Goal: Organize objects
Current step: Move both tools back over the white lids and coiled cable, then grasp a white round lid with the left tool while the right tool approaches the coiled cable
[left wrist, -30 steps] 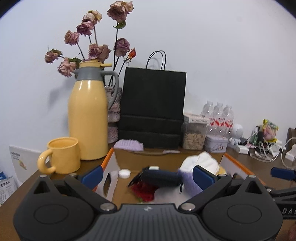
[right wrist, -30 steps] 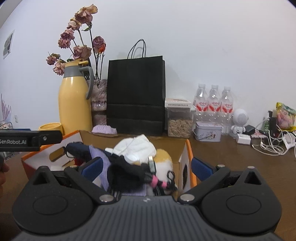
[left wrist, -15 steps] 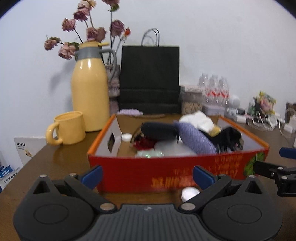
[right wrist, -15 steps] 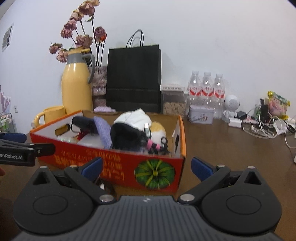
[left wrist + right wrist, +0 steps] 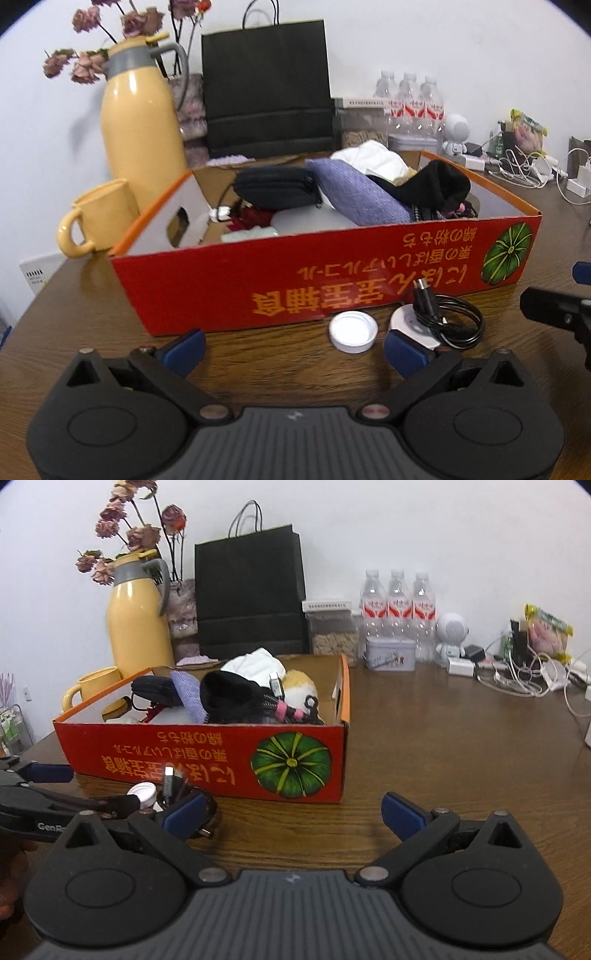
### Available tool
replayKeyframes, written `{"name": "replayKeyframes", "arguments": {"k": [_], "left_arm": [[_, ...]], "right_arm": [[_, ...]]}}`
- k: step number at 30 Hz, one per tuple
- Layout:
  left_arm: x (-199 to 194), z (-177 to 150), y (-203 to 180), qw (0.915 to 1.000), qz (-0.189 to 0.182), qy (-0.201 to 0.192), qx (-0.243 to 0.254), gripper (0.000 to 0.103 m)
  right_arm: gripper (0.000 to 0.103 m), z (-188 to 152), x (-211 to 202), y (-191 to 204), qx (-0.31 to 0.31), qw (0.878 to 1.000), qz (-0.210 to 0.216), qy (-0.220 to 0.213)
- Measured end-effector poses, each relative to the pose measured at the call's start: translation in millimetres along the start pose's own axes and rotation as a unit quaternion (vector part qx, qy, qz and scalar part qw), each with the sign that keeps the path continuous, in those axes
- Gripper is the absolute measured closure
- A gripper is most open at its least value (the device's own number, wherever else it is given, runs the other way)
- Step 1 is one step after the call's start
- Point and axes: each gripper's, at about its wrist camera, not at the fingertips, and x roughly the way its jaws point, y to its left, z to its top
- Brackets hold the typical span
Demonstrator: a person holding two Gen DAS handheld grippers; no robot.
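The left tool [image 5: 293,349] is hovering low over the brown worktop [image 5: 443,738] with its blue-tipped fingers spread wide apart and nothing between them; a white cap [image 5: 353,331] is lying on the wood at about 12 o'clock from it, and a coiled black cable [image 5: 448,319] resting on a white round puck [image 5: 406,321] is sitting at roughly 1 o'clock, just by the right fingertip. The right tool [image 5: 293,812] is likewise standing open and empty, its left fingertip reaching near the same cable [image 5: 181,794] at about 10 o'clock. Directly behind the cap and cable, at 12 o'clock in the left wrist view, the red cardboard box [image 5: 332,280] with a green pumpkin print is sitting on the worktop, holding a dark pouch [image 5: 277,186], a purple cloth [image 5: 354,197], a black sock-like garment [image 5: 436,188] and white fabric [image 5: 376,158]. At 10 o'clock from the box, a yellow mug [image 5: 99,221] is standing beside a tall yellow thermos [image 5: 142,122], with a black paper bag [image 5: 266,85] at 12 o'clock behind the box and three water bottles [image 5: 397,609] standing at about 1 o'clock against the wall.
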Motion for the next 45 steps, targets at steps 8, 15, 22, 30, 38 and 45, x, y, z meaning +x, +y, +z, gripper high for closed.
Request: {"name": "replayKeyframes", "arguments": {"k": [8,15,22,30,38,45], "left_arm": [[7.5,2.9,-8.4,0.9995,-0.026,0.01,-0.017,0.04],[-2.1,0.3,-17.7,0.9992,-0.04,-0.003,-0.006,0.076],[-8.2,0.1,-15.8,0.999,-0.039,-0.019,-0.007,0.076],[-18.0,-2.2,-0.1,0.9983,-0.037,-0.034,-0.03,0.076],[-24.6,-7.4,20.0,0.9975,-0.031,-0.039,-0.05,0.076],[-26.4,-9.5,34.7,0.9966,-0.028,-0.039,-0.066,0.076]], "right_arm": [[0.0,-0.2,3.4,-1.9,0.005,1.0,0.007,0.012],[0.0,0.0,6.3,-3.1,0.009,1.0,0.007,0.023],[0.0,-0.2,9.9,-4.6,0.016,0.999,0.006,0.033],[0.0,-0.6,12.3,-5.2,0.022,0.999,0.002,0.041],[0.0,0.0,10.5,12.1,0.001,1.0,0.016,0.026],[0.0,0.8,16.0,35.4,-0.017,0.999,0.028,0.035]]}}
